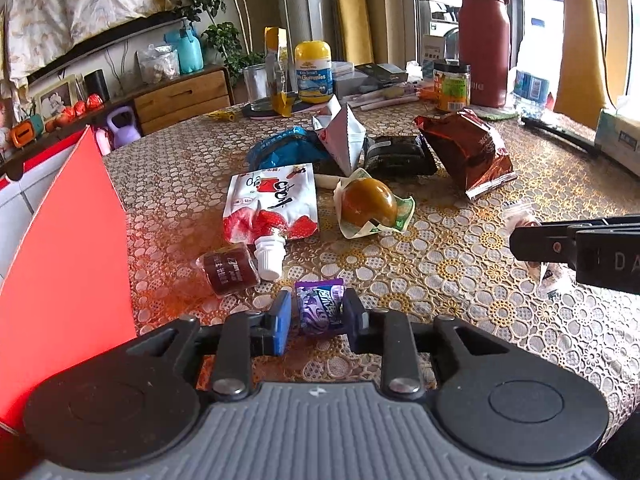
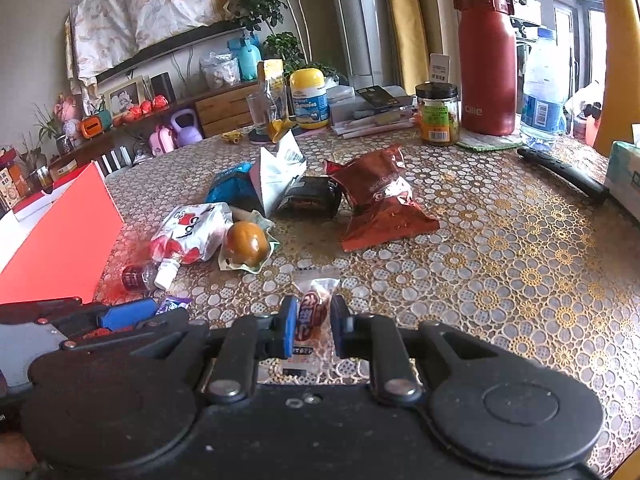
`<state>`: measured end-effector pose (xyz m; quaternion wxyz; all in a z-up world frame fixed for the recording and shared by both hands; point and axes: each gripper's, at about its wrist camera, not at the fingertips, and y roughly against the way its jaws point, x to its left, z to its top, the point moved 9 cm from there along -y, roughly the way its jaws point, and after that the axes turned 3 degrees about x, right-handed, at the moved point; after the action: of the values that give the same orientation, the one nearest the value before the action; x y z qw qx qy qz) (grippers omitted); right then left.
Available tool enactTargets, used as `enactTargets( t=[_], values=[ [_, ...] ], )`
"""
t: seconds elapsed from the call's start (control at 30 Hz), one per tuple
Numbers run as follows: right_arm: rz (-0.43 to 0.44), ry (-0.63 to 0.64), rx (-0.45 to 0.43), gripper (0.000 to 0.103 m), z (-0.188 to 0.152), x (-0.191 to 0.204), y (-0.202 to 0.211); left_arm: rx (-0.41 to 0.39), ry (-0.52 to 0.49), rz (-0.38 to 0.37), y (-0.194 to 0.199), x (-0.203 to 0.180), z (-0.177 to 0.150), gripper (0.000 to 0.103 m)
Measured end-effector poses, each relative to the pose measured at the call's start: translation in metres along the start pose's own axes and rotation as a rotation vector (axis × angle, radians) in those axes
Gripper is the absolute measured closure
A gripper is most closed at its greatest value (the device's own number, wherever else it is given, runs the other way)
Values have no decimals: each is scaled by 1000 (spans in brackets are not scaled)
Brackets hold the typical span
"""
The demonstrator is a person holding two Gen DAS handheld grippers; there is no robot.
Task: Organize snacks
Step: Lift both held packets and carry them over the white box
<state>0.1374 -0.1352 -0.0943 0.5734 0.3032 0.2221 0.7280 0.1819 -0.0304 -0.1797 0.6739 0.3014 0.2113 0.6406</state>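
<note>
My left gripper (image 1: 318, 312) has its blue pads against both sides of a purple candy packet (image 1: 320, 309) lying on the table. My right gripper (image 2: 314, 322) is closed around a clear-wrapped red snack (image 2: 312, 312) on the table. A red box (image 1: 60, 248) stands open at the left. More snacks lie in the middle: a strawberry drink pouch (image 1: 272, 204), a small dark jelly cup (image 1: 228, 272), a brown round pastry in a wrapper (image 1: 370, 206), a brown chip bag (image 1: 468, 152), a black packet (image 1: 396, 154), a blue bag (image 1: 284, 146) and a white paper carton (image 1: 342, 136).
At the table's far side stand a red flask (image 2: 486, 60), a water bottle (image 2: 542, 92), a glass jar (image 2: 437, 114), a yellow-lidded gummies bottle (image 2: 309, 98), a glass (image 2: 258, 114) and boxes. A tissue box (image 2: 626, 176) and a black stick (image 2: 560, 170) lie right.
</note>
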Motion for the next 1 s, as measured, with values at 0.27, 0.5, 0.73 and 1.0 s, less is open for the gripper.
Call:
enactTargets(
  t=[0.27,0.5,0.73,1.0],
  values=[
    [1,0,-4,86,1,0,1,-5,31,-34,5,-3,-2,83],
    [6,3,-14,86,3,2,5,-55,37,-39,25,-4,12,84],
    [15,16,-44,86,10,10,20,-126,63,-26,58,3,34,84],
    [20,34,-93,86,21,24,42,-193,93,9,97,20,48,84]
  ],
)
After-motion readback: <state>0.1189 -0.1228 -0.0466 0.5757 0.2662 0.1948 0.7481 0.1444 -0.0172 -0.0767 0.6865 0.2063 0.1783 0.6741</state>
